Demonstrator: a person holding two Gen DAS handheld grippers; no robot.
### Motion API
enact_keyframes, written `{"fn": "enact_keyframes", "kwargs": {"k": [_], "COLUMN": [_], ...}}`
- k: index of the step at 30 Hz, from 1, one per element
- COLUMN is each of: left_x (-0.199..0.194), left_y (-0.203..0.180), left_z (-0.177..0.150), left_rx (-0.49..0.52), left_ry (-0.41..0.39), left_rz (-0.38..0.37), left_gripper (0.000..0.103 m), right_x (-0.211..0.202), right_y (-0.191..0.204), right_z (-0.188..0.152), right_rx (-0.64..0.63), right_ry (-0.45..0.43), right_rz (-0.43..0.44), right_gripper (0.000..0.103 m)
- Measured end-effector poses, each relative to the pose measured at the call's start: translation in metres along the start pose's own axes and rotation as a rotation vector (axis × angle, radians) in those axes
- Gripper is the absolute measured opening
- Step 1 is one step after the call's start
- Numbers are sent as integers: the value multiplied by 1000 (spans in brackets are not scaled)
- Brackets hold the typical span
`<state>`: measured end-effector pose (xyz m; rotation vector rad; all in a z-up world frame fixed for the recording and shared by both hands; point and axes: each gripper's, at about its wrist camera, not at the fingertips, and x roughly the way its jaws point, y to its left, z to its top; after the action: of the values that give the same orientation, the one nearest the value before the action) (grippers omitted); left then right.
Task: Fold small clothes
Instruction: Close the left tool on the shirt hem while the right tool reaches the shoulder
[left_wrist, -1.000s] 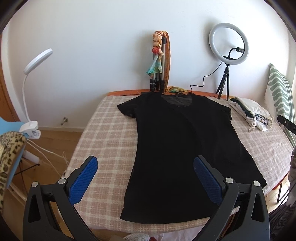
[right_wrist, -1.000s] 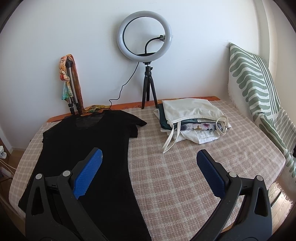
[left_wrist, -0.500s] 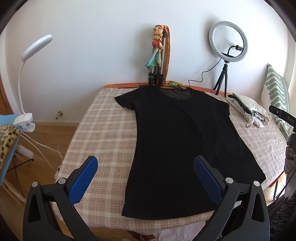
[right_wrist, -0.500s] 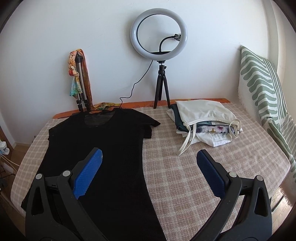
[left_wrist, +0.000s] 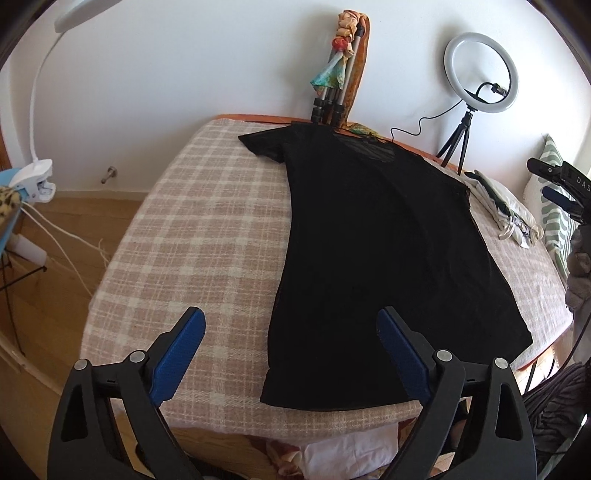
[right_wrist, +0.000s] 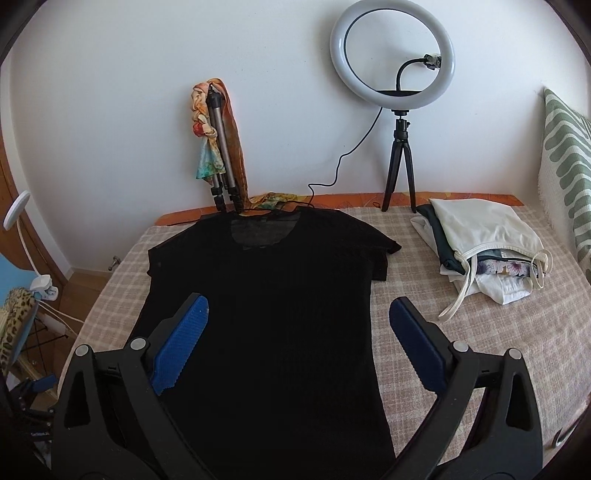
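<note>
A: Two grippers, both spread, nothing between the jaws of either. Earlier frames are on file, so note it: both sets of jaws have just been closing a little, and they are wide yet. Left gripper (left_wrist: 290, 332): blue ribbed pads on black plastic arms, tilted down over the near hem. Right gripper (right_wrist: 297, 317): same build, above the shirt's middle and right side.

B: Item in work?

A: One black T-shirt (left_wrist: 373, 236), thin knit, faintly sheer at the neckline. It lies flat and face-up on the checked blanket (left_wrist: 207, 221), collar toward the wall, hem at the near edge, both short sleeves spread. No fold made yet, by my judgement.

B: Risks, in order.

A: First, the cloth is thin and limp. A pinch at the hem may catch only the top layer, and the fold would then drag crooked. Second, the woven blanket is coarse and loose. Pads set too deep could nip it along with the shirt. Third, the hem lies at the bed edge, so a pull toward the person could slide the shirt off.

B: Surroundings?

A: One pile of pale clothes (right_wrist: 487, 247), soft and strappy, well apart to the right. One ring light (right_wrist: 391, 55) on a small tripod by the wall. One folded tripod (right_wrist: 221, 147) wrapped in a patterned scarf, just behind the collar.
</note>
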<state>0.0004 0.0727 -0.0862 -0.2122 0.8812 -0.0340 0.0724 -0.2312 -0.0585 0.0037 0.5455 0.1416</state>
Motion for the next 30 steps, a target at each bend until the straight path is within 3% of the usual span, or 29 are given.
{"fn": "enact_keyframes", "kwargs": {"k": [6, 10, 16, 23, 25, 30], "left_x": [17, 26, 37, 43, 47, 49], "left_y": [16, 18, 18, 22, 23, 21], "left_z": [-9, -15, -19, -20, -23, -22], "left_rx": [-53, -56, -57, -64, -76, -61], "left_ry": [67, 106, 141, 160, 180, 180], "left_rz": [-32, -59, -60, -106, -128, -139], "left_gripper": [78, 61, 59, 47, 39, 31], "right_x": [27, 49, 97, 172, 195, 253], "right_y": [33, 68, 123, 181, 194, 233], "right_z": [35, 56, 83, 98, 100, 97], "right_rx": [-4, -75, -167, -214, -203, -205], "right_ry": [25, 49, 117, 216, 253, 337], "right_rz": [140, 188, 249, 301, 325, 346], "right_gripper": [89, 89, 89, 89, 86, 70]}}
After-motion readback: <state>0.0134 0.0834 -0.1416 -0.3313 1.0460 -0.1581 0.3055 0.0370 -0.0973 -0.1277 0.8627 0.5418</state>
